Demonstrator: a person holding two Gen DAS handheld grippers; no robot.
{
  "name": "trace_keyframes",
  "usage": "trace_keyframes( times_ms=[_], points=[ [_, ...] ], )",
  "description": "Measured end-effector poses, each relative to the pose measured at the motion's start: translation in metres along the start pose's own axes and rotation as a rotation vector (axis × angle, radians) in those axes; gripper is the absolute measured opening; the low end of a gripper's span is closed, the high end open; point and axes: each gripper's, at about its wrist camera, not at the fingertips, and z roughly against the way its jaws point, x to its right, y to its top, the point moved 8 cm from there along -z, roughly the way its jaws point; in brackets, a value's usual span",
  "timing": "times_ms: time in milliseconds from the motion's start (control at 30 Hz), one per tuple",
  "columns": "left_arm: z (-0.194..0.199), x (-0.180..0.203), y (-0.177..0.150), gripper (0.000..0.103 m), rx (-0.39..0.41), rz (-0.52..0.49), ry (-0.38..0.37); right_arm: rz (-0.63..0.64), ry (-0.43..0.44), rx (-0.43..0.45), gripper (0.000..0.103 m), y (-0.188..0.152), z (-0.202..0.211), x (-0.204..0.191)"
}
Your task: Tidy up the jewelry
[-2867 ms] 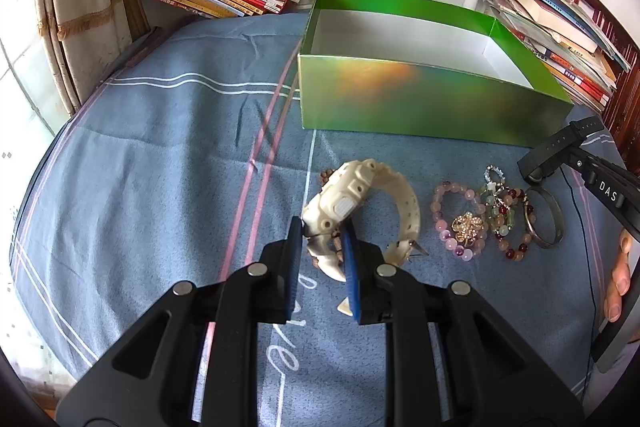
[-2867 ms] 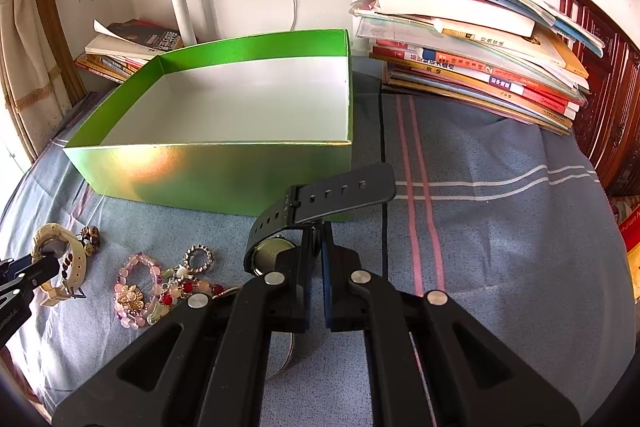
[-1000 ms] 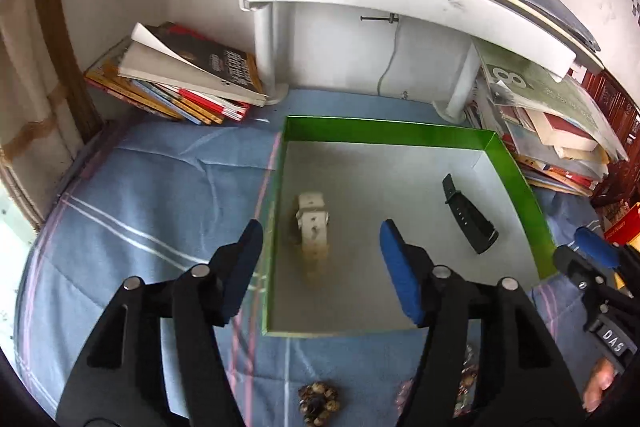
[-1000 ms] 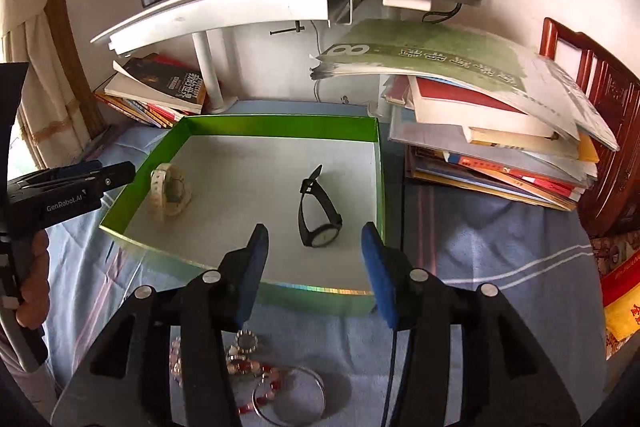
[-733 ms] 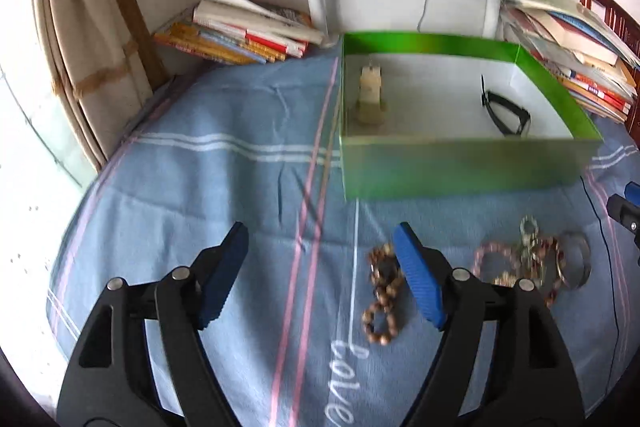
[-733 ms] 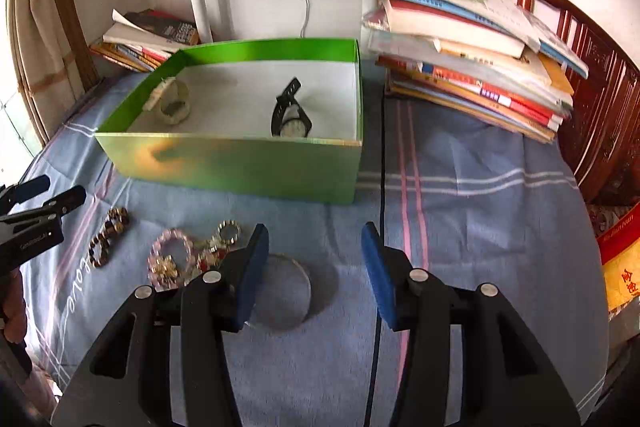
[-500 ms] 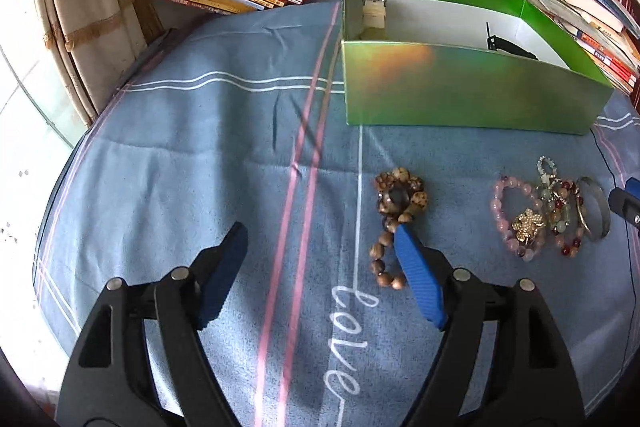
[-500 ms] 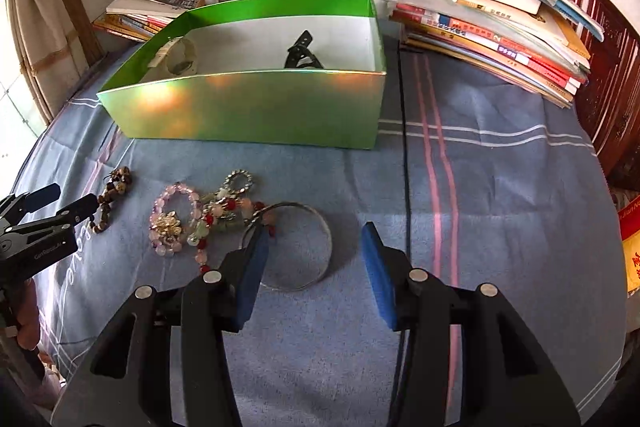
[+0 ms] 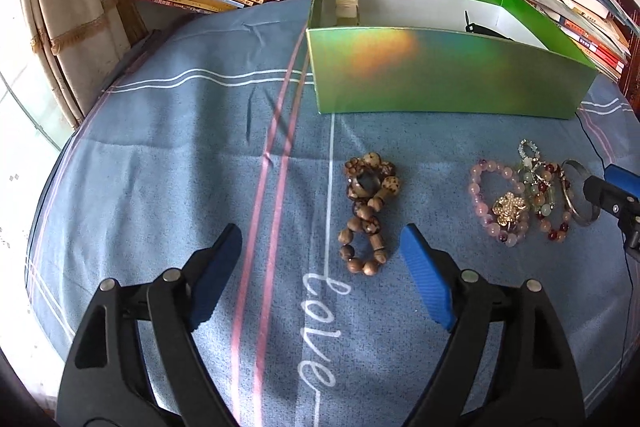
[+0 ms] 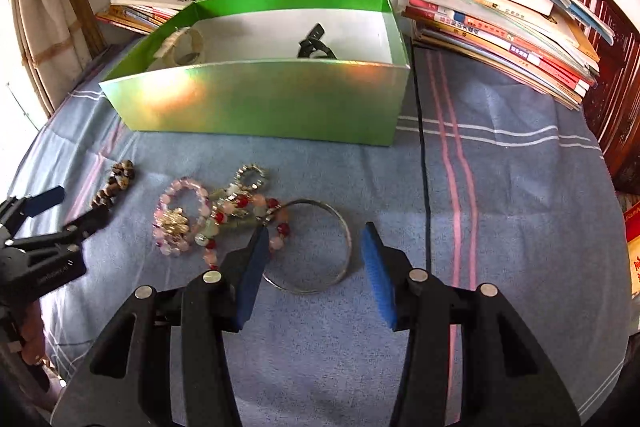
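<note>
A blue cloth with pink and white stripes [image 9: 168,155] is covering the surface, and stacks of books [image 10: 492,23] are lying along its far edge. A shiny green rectangular cardboard box [image 9: 436,79] is sitting on the cloth at the back, holding a cream plastic watch [image 10: 182,47] toward its left end and a black strap watch [image 10: 314,45] toward its right.

The left gripper [image 9: 322,267] is hanging over the cloth with its blue-padded jaws spread wide and nothing between them; a brown wooden bead bracelet [image 9: 366,213], twisted into a figure eight, is lying on the cloth just ahead of the gap, nearer the right finger. The right gripper [image 10: 314,267] is likewise standing wide and holding nothing, its fingers straddling the near part of a thin silver metal bangle [image 10: 340,223] that is lying flat on the cloth.

Left of the bangle, a pink bead bracelet with a gold flower charm [image 10: 176,219] is lying tangled against a bracelet of red, green and peach beads [image 10: 244,215], with a small ring of silver beads [image 10: 252,173] just behind them.
</note>
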Motion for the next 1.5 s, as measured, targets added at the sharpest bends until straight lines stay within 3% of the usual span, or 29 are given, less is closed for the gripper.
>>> trace_keyframes(
  times_ms=[133, 367, 600, 700, 1167, 1267, 1500],
  points=[
    [-0.005, 0.003, -0.003, 0.081, -0.019, -0.003, -0.004, 0.04, 0.045, 0.014, 0.048, 0.006, 0.001, -0.021],
    [-0.006, 0.0, -0.005, 0.082, -0.02, 0.004, 0.0, 0.118, 0.04, -0.007, 0.048, 0.013, -0.013, -0.054],
    [-0.009, -0.003, -0.005, 0.082, -0.026, 0.007, -0.011, 0.133, -0.001, -0.019, 0.012, 0.011, -0.027, -0.054],
    [-0.01, -0.004, -0.005, 0.083, -0.028, 0.012, -0.015, 0.12, 0.007, -0.009, 0.005, 0.012, -0.023, -0.05],
    [-0.01, -0.003, -0.006, 0.084, -0.029, 0.009, -0.012, -0.03, -0.087, 0.139, 0.002, 0.036, 0.034, 0.016],
    [-0.01, -0.001, -0.006, 0.084, -0.029, 0.007, -0.012, -0.035, -0.085, 0.125, 0.002, 0.035, 0.032, 0.024],
    [-0.009, 0.001, -0.007, 0.086, -0.028, 0.002, -0.01, 0.061, 0.012, 0.025, 0.012, 0.016, -0.001, -0.016]
  ],
)
